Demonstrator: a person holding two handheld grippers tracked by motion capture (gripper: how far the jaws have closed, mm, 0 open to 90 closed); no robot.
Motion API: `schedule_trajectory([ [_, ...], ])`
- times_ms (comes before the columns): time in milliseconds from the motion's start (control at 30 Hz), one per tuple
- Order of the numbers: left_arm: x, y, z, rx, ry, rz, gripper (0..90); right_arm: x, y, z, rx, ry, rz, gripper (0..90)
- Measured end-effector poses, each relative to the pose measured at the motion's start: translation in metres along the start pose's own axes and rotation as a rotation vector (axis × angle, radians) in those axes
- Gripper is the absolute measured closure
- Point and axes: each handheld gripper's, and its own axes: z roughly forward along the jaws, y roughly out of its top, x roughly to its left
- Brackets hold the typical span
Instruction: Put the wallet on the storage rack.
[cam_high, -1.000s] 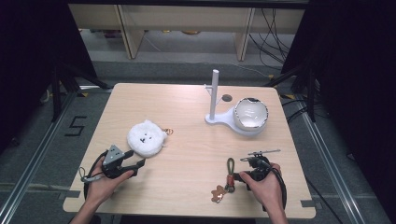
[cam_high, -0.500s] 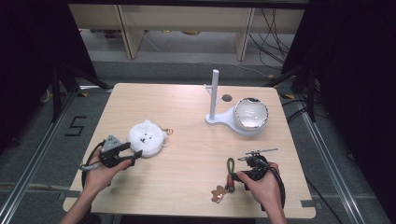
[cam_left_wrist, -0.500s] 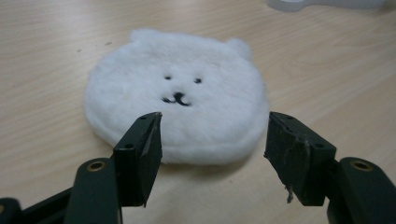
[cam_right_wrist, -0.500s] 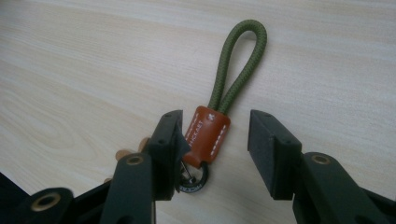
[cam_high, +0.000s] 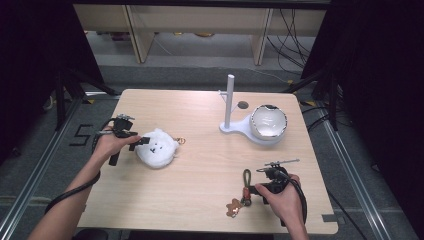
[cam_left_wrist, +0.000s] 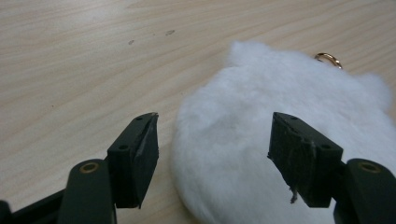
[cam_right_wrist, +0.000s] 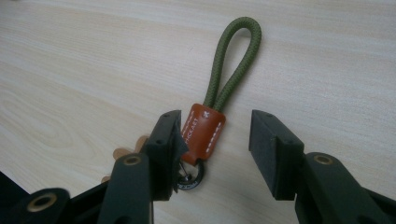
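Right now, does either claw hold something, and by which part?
Nothing is held. Both claws are open: the left around the plush, the right around the keychain.

Black fingers (cam_left_wrist: 135, 161) with brass screws, black cables.

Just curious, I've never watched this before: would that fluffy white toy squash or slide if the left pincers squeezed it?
The white plush toy looks soft and thick-furred, so it would probably squash between the left gripper jaws, now open. It seems light for its bulk and might slide on the smooth wooden table. Its gold ring would likely dangle.
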Motion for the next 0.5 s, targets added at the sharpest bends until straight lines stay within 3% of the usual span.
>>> schedule_trajectory([
  [100, -0.001, 0.005, 0.008, 0.031, 0.003, 0.012, 32.1, 0.000, 0.000, 0.000, 0.002, -0.008, 0.001, 54.4],
  [133, -0.001, 0.007, 0.009, 0.070, -0.002, 0.016, 32.1, 0.001, 0.000, 0.001, 0.000, -0.008, 0.003, 54.2],
  [267, -0.003, 0.010, 0.019, 0.129, -0.006, 0.040, 32.2, 0.003, 0.000, 0.000, -0.006, 0.008, 0.016, 54.1],
  [333, -0.004, 0.010, 0.022, 0.127, -0.005, 0.027, 32.4, 0.002, -0.001, 0.001, -0.014, 0.015, -0.001, 54.0],
  [367, -0.003, 0.011, 0.023, 0.132, -0.004, 0.038, 32.8, 0.003, -0.001, 0.000, -0.007, 0.020, 0.021, 54.0],
  [467, -0.003, 0.013, 0.023, 0.144, -0.013, 0.013, 36.0, 0.001, -0.001, 0.000, -0.017, 0.002, 0.001, 54.0],
  [500, -0.003, 0.012, 0.024, 0.151, -0.020, 0.008, 38.0, 0.003, -0.001, 0.000, -0.021, 0.005, 0.017, 54.0],
])
